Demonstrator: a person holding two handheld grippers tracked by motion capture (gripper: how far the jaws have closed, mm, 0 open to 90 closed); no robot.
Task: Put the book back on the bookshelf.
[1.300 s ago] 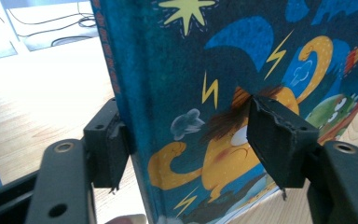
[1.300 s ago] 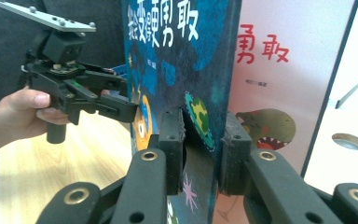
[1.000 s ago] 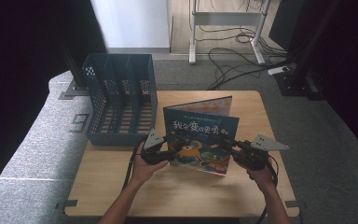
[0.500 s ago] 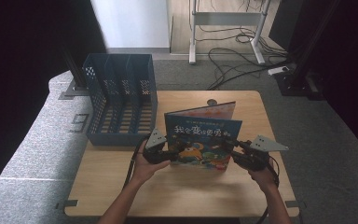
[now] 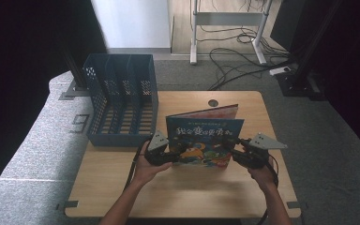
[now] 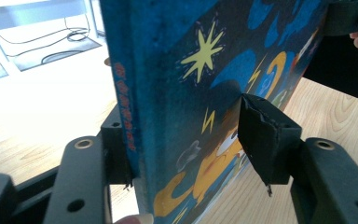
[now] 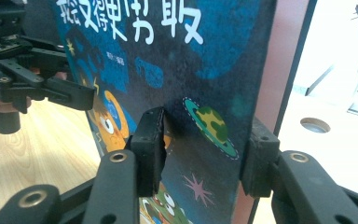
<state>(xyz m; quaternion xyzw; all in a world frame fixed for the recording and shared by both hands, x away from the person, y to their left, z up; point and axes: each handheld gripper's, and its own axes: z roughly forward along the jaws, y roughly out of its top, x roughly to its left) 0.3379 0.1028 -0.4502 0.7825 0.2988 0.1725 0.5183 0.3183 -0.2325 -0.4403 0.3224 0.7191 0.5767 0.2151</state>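
- High view: the picture book (image 5: 205, 140) stands upright on the wooden table (image 5: 187, 192), just right of the blue file rack (image 5: 122, 105). The left gripper (image 5: 172, 153) and the right gripper (image 5: 236, 153) flank it, probably to keep it standing.
- Left gripper view: one pad presses the spine side, the other (image 6: 261, 135) lies against the cover; jaws just closing, so it clamps the book.
- Right gripper view: the jaws have just been opening; the left pad (image 7: 150, 144) stands slightly off the cover, so the grip seems loosened.
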